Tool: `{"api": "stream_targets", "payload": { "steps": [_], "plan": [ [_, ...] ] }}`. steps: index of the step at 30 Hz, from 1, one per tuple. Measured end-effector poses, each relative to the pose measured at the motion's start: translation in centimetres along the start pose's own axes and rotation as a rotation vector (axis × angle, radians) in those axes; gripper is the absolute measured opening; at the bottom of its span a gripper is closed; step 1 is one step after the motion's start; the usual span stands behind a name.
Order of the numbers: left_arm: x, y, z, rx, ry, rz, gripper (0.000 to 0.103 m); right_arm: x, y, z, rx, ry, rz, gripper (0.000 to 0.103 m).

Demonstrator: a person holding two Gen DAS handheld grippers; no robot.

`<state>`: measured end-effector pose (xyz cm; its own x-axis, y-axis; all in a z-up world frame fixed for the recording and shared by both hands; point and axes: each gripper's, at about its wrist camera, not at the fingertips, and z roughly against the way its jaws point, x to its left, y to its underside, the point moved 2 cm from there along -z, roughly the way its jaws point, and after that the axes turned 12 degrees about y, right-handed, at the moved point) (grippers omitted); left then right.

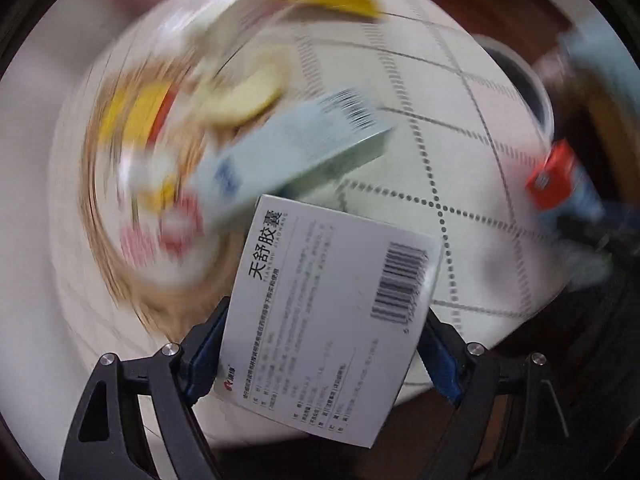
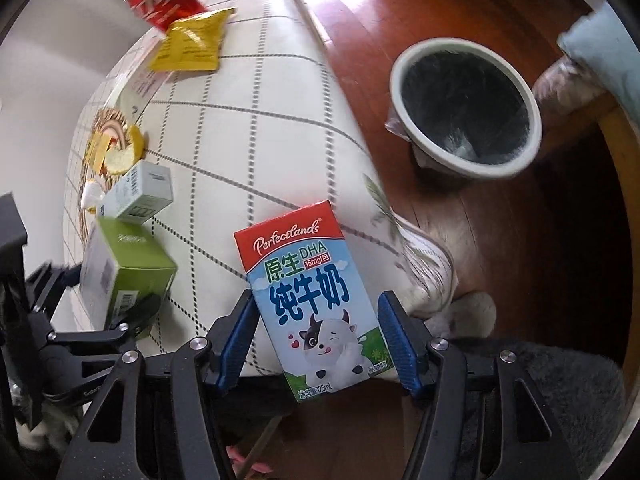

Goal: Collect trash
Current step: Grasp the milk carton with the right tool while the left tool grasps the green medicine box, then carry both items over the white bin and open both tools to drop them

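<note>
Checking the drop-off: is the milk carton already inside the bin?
No, the milk carton sits between the right tongs, over the table edge, while the bin stands apart on the floor.

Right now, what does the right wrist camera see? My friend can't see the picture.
The right gripper holds a small milk carton over the edge of a table with a white checked cloth. A bin with a dark liner stands on the wooden floor beyond, and more boxes and wrappers lie on the cloth.

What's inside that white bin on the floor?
The white bin is lined with a dark bag. Near its bottom something pale shows, too blurred to identify. No clear trash is visible inside.
</note>
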<state>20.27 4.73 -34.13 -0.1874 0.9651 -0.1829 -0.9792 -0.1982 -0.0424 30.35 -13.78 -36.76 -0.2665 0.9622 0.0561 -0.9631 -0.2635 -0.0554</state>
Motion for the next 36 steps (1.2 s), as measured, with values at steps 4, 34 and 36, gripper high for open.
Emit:
{"api": "stream_targets", "payload": {
  "steps": [4,34,36],
  "plan": [
    [2.5,1.7,0.4,-0.065,0.069,0.205,0.083,2.2,-0.6,-0.6,-0.004,0.042,0.081,0.063],
    [-13.3,-12.2,8.1,-0.357,0.182,0.016,0.069,-11.5,-7.1,9.0,-0.227,0.013,-0.100,0.057],
    [-14.9,-15.4,6.1,-0.324,0.234,0.012,0.069,-13.9,-8.8,8.4,-0.228,0.054,-0.121,0.057]
  ]
}}
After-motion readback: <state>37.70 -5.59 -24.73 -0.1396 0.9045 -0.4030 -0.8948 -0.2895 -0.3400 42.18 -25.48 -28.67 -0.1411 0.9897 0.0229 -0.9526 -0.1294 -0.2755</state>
